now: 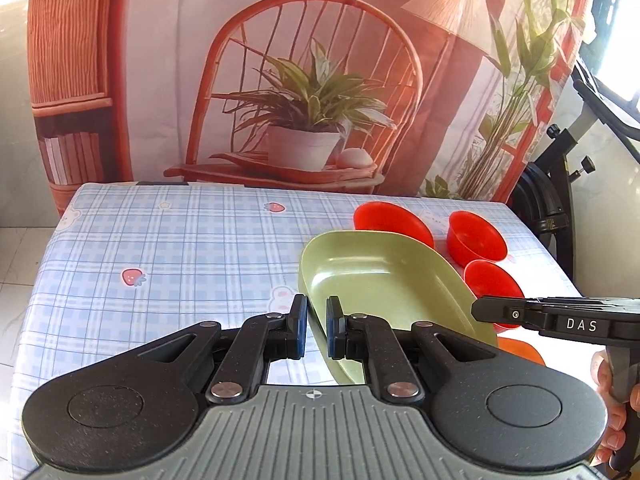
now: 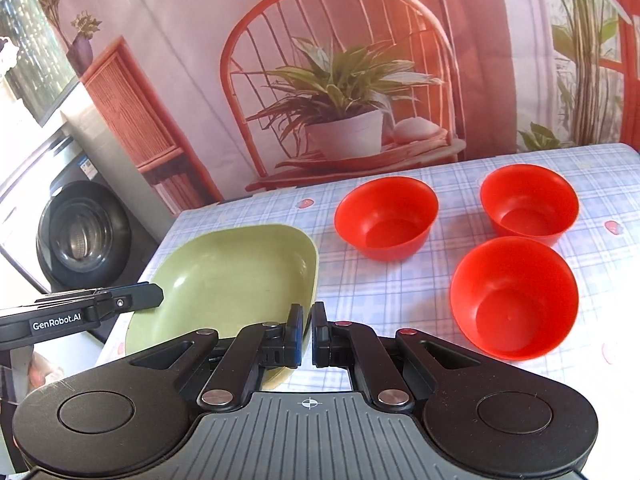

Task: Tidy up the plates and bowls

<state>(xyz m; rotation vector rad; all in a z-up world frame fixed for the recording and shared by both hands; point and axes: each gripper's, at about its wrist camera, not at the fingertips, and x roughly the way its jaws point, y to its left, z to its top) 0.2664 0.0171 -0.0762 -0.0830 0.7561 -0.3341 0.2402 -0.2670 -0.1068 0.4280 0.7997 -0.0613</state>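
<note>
Green squarish plate [image 2: 228, 276] tilted, lifted off the table at left; three upright red bowls [image 2: 386, 218] clustered right.

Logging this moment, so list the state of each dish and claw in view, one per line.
Green squarish plastic plate: tilted, lifted off the table, empty, gripped on opposite rims.
Three red round plastic bowls: upright, empty, apart, unstacked.
Left claw: shut on the plate's rim.
Right claw: shut on the plate's rim.
</note>
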